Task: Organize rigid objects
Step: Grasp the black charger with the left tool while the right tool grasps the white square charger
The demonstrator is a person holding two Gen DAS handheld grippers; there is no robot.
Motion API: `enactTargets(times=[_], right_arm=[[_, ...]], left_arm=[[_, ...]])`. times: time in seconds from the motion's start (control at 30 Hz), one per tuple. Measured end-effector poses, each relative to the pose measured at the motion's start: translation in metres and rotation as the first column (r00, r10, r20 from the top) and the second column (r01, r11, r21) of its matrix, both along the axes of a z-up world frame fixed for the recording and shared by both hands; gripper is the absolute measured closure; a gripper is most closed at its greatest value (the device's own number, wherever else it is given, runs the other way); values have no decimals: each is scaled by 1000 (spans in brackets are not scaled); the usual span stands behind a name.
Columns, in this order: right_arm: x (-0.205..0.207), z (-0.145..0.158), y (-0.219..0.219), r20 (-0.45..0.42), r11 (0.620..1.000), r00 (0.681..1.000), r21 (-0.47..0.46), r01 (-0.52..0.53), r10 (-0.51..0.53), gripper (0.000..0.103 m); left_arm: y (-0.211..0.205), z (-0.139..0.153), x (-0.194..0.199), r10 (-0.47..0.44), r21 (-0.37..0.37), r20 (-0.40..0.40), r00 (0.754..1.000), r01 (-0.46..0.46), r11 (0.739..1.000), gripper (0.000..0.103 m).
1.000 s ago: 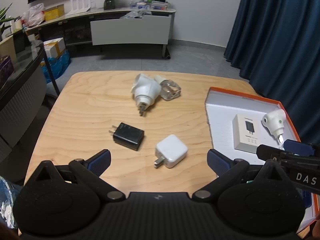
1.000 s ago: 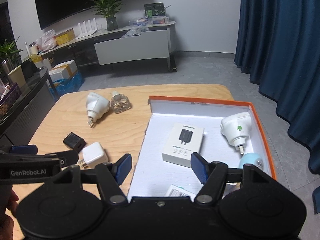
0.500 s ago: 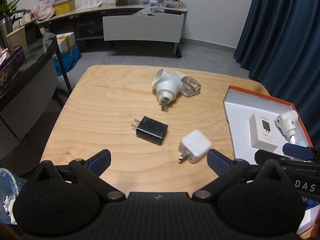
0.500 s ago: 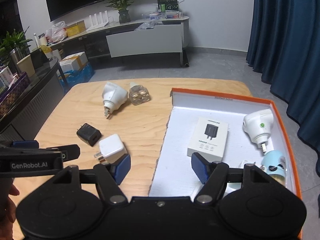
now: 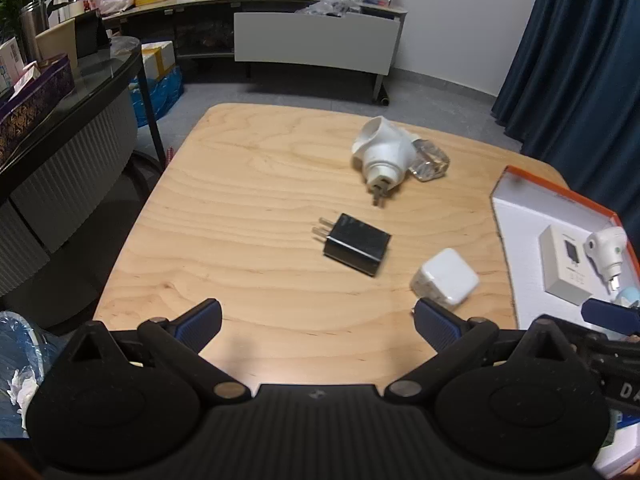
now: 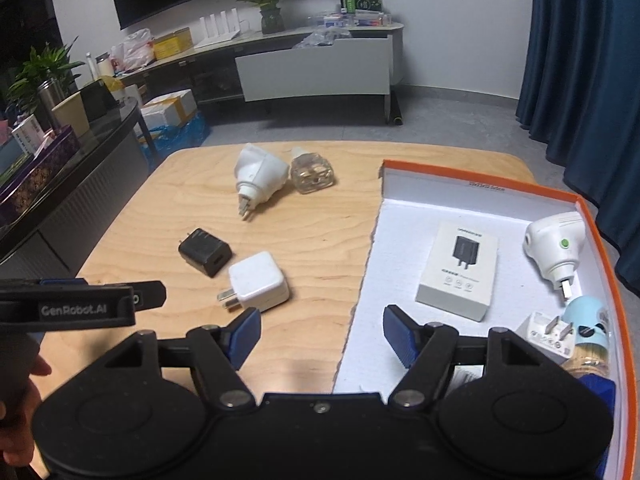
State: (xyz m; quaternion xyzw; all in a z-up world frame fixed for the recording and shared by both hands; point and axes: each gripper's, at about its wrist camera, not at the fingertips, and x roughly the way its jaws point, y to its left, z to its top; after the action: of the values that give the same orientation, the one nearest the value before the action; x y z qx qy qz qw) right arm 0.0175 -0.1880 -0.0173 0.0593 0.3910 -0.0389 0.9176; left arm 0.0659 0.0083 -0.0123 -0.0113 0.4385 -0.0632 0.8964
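A flat black wall charger (image 5: 357, 244) and a white square charger (image 6: 259, 281) lie near each other on the light wooden table (image 5: 240, 200). Only the right wrist view shows the orange-rimmed white tray (image 6: 404, 204) fully (boxed charger (image 6: 459, 271) inside). Both the left gripper (image 5: 318, 322) and the right gripper (image 6: 322, 338) stand apart, empty.

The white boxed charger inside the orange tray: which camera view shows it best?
The right wrist view: the white boxed charger lies whole and near in the orange tray, and its printed picture is readable. In the left wrist view it is small at the frame's edge, partly covered by a white plug.
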Motion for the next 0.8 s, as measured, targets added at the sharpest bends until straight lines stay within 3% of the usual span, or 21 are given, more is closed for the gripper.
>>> enactTargets(times=[0.3, 0.67, 0.8], right_arm=[[5, -6, 6, -7, 1000, 1000, 9, -22, 22, 22], [18, -14, 9, -25, 999, 999, 25, -37, 37, 22], [27, -18, 11, -36, 999, 998, 24, -45, 46, 22]], left_arm=[[-2, -20, 29, -41, 52, -32, 999, 42, 998, 0], [-14, -35, 56, -151, 111, 0, 989, 150, 982, 0], [-21, -37, 60, -196, 126, 2, 981, 194, 973, 8]])
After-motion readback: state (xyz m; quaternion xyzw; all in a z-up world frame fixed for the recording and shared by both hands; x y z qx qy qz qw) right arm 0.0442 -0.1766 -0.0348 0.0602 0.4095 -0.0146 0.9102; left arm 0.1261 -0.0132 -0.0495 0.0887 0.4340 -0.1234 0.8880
